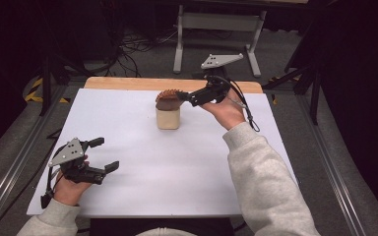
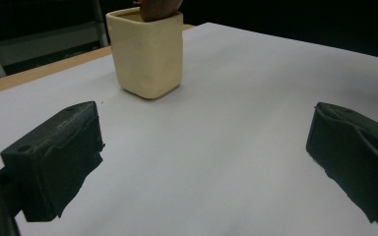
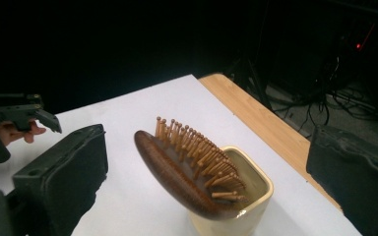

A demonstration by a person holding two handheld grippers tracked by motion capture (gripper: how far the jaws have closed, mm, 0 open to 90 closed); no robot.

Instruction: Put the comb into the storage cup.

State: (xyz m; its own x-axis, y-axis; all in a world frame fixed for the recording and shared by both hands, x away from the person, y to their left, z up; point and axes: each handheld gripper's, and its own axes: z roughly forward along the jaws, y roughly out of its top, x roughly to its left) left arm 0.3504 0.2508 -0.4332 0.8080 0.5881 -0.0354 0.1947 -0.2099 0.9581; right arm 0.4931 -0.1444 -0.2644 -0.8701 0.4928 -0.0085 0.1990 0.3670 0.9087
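A cream square cup [image 1: 168, 118] stands on the white sheet [image 1: 142, 182] toward the back middle. A brown wooden hairbrush [image 1: 169, 97] leans in it, head up, pegs facing the far side. My right gripper [image 1: 182, 95] hovers just right of the brush head, open; in the right gripper view the brush [image 3: 187, 167] and cup [image 3: 256, 196] sit ahead between its wide jaws, untouched. My left gripper [image 1: 106, 154] rests open at the near left, nothing in it. The left gripper view looks past its jaws at the cup [image 2: 147, 54] and the brush's base [image 2: 158, 9].
A wooden table edge [image 1: 128, 82] runs behind the white sheet. Beyond it stand a grey metal frame [image 1: 216, 29] and loose cables on the floor. Metal rails [image 1: 15, 167] flank the table on both sides. The left hand's gripper [image 3: 15, 115] appears far off in the right gripper view.
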